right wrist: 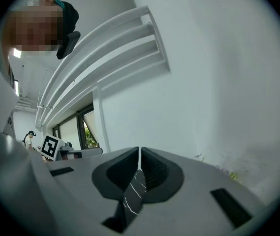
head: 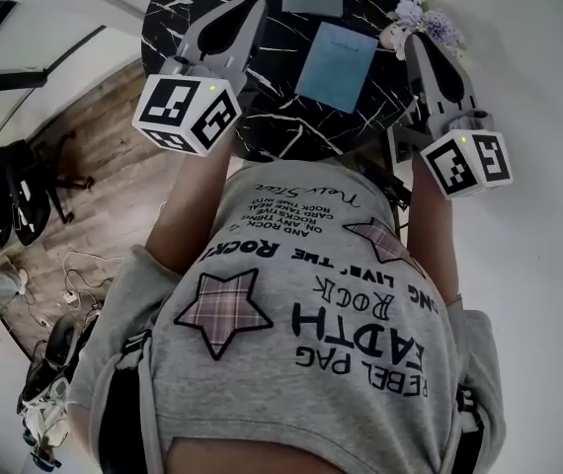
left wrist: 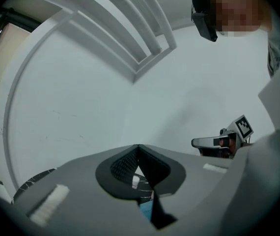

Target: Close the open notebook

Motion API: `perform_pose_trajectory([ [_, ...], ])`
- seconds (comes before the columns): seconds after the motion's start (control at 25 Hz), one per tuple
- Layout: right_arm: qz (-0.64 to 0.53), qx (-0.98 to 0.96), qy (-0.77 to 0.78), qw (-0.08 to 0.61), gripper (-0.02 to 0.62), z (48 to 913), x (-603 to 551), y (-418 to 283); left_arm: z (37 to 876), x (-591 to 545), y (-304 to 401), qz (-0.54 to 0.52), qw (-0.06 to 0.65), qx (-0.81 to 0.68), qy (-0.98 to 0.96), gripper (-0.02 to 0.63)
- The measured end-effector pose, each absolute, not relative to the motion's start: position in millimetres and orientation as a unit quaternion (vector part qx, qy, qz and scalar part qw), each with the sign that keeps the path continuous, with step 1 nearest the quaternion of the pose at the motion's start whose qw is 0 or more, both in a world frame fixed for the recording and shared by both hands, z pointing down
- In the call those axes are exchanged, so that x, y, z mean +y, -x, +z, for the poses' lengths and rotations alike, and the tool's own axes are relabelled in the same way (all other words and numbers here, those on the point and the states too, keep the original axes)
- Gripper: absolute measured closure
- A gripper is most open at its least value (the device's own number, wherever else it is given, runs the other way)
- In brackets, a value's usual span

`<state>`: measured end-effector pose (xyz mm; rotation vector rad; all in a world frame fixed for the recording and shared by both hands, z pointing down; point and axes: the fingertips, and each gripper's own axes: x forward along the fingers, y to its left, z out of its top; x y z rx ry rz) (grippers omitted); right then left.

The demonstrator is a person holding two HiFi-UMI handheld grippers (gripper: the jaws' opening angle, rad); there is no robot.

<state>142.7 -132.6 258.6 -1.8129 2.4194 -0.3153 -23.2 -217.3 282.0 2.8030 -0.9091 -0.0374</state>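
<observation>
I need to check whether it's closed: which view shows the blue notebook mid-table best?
The head view: the blue notebook lies flat on the marble table, whole cover visible, apparently closed. The left gripper view catches only a blue sliver below its jaws; the right gripper view shows only marble.

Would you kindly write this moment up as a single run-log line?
left gripper: shut, empty | right gripper: shut, empty | blue notebook: looks closed, on black table

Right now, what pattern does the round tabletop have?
The tabletop is black with white marble-like veins; the head view shows it best.
</observation>
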Motion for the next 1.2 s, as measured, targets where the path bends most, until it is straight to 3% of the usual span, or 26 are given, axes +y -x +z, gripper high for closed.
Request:
perform_pose_trajectory([
  [0.32,-0.076,0.781,0.617,0.058,0.574,240,-125,-155,260,-219,32,-0.018,0.037,-0.338,-0.940,0.597],
  [1.2,-0.056,0.770,0.634,0.045,0.575,229,-121,-156,258,-222,27,-0.023,0.035,-0.332,-0.942,0.597],
])
